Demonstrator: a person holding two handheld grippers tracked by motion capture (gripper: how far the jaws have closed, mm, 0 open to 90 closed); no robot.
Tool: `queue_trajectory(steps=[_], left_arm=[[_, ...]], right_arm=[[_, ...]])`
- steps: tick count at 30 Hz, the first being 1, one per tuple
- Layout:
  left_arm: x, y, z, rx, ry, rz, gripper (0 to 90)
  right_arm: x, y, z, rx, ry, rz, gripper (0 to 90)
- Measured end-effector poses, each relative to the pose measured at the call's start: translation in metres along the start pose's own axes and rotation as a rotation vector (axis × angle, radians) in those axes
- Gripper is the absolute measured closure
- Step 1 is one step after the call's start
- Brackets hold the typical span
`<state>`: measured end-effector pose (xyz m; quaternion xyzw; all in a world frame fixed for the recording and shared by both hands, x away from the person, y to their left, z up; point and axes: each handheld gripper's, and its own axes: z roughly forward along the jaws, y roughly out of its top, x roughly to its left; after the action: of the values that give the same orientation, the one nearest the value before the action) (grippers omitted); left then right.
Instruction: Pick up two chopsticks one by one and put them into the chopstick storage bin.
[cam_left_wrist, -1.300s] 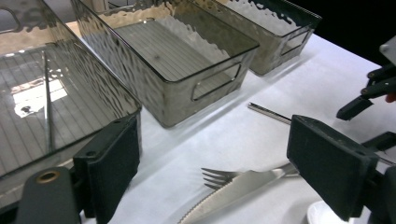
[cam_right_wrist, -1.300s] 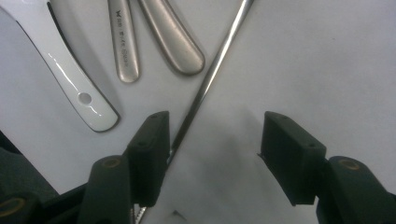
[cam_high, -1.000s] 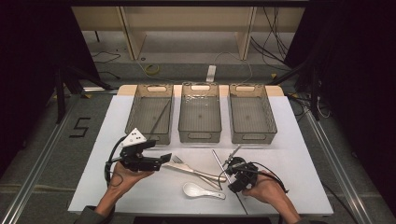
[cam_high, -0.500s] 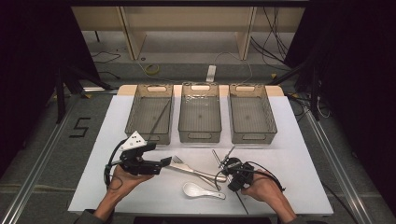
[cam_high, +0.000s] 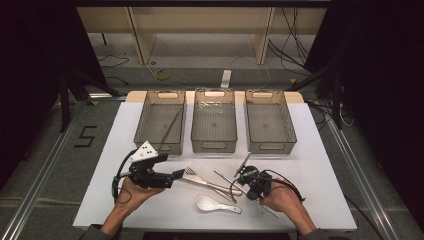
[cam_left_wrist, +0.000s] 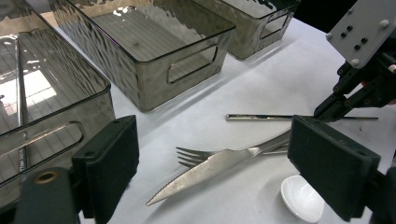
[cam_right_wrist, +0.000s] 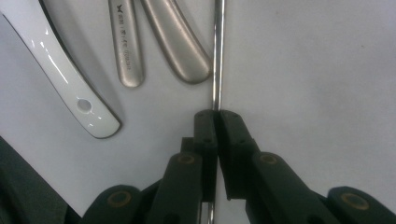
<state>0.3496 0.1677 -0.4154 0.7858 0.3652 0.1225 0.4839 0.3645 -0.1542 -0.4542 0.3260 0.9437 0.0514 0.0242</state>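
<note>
My left gripper (cam_high: 176, 174) hovers open just left of a knife (cam_high: 202, 181) and a fork (cam_high: 192, 172) that lie side by side on the white table. In the left gripper view the knife (cam_left_wrist: 205, 172) and fork (cam_left_wrist: 196, 153) lie between its wide-apart jaws. My right gripper (cam_high: 250, 189) points down at the table, shut on a thin metal chopstick (cam_right_wrist: 216, 56). Its jaws (cam_right_wrist: 217, 114) pinch the rod, which lies flat. A white spoon (cam_high: 217, 204) rests in front of the cutlery.
Three clear grey bins (cam_high: 214, 145) stand in a row at the back. The left bin (cam_high: 150, 127) holds a chopstick (cam_high: 171, 125). A second loose chopstick (cam_high: 244, 163) lies behind the right gripper. The table's front edge is close to both hands.
The right hand has shifted slightly over the chopstick. The left gripper has hardly moved and stays open.
</note>
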Motion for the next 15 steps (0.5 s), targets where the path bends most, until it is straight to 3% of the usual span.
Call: queue_trajectory(steps=[5, 7, 11, 15], left_arm=[[-0.001, 0.0, 0.001, 0.007, -0.005, 0.007, 16.0], [-0.001, 0.0, 0.002, 0.014, -0.009, 0.009, 16.0], [-0.001, 0.0, 0.004, 0.023, -0.022, 0.01, 16.2], [-0.005, 0.0, 0.009, 0.049, -0.03, 0.033, 16.2]], right_arm=[[-0.006, -0.002, -0.002, -0.007, -0.018, -0.005, 86.8], [-0.012, -0.005, -0.006, -0.017, -0.006, 0.003, 86.9], [-0.023, -0.011, -0.02, -0.073, -0.009, 0.02, 87.0], [-0.023, -0.014, -0.035, -0.125, -0.018, 0.011, 87.1]])
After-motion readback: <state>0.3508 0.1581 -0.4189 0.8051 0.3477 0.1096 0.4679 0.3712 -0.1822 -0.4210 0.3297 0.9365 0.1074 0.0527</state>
